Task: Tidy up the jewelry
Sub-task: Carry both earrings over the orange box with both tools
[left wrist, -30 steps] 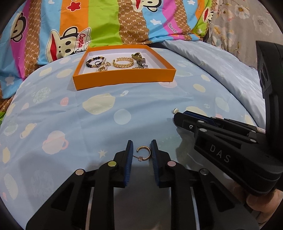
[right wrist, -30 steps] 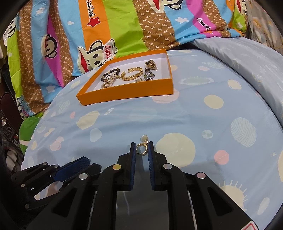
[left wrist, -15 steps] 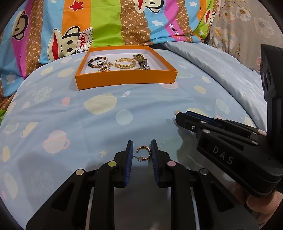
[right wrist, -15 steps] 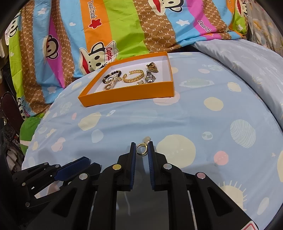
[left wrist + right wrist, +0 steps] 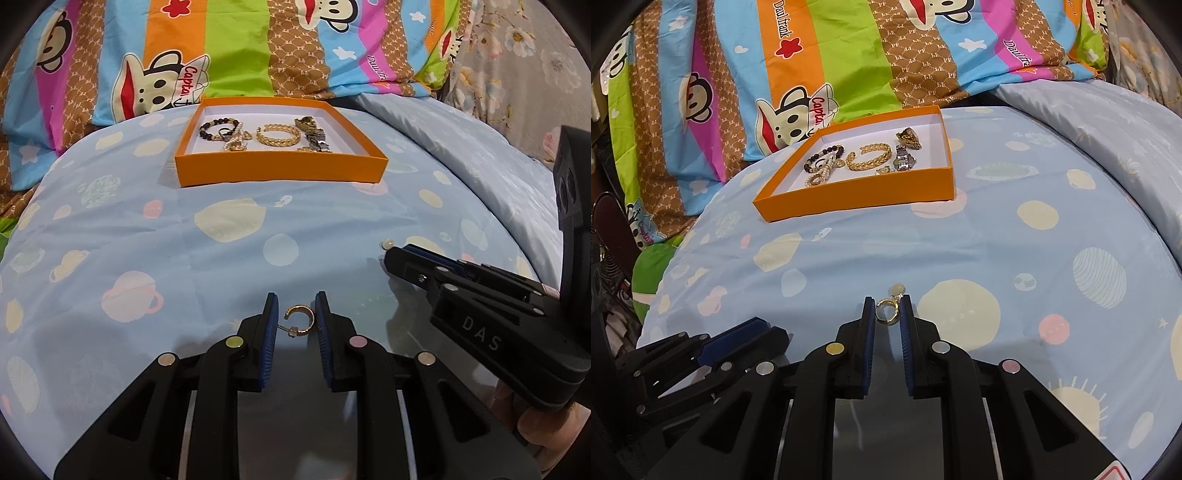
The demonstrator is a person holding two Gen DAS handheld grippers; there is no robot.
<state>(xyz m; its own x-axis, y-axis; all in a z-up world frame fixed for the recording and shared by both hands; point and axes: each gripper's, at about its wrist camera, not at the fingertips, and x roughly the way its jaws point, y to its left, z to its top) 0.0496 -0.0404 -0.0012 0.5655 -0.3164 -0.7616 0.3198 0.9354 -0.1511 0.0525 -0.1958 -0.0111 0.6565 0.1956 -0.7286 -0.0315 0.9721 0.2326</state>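
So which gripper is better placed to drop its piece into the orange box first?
Probably the left gripper: holding the hoop earring, it faces the orange box straight ahead. The right gripper sees it off left.

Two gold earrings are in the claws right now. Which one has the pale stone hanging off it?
The earring in the right claw: a closed gold ring with a pale stone at its far end. The one in the left claw is an open hoop with no stone.

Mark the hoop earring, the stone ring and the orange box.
hoop earring [image 5: 301, 320], left wrist view, on its gold curve.
stone ring [image 5: 886, 311], right wrist view, on its band.
orange box [image 5: 280, 170], left wrist view, on its front wall.
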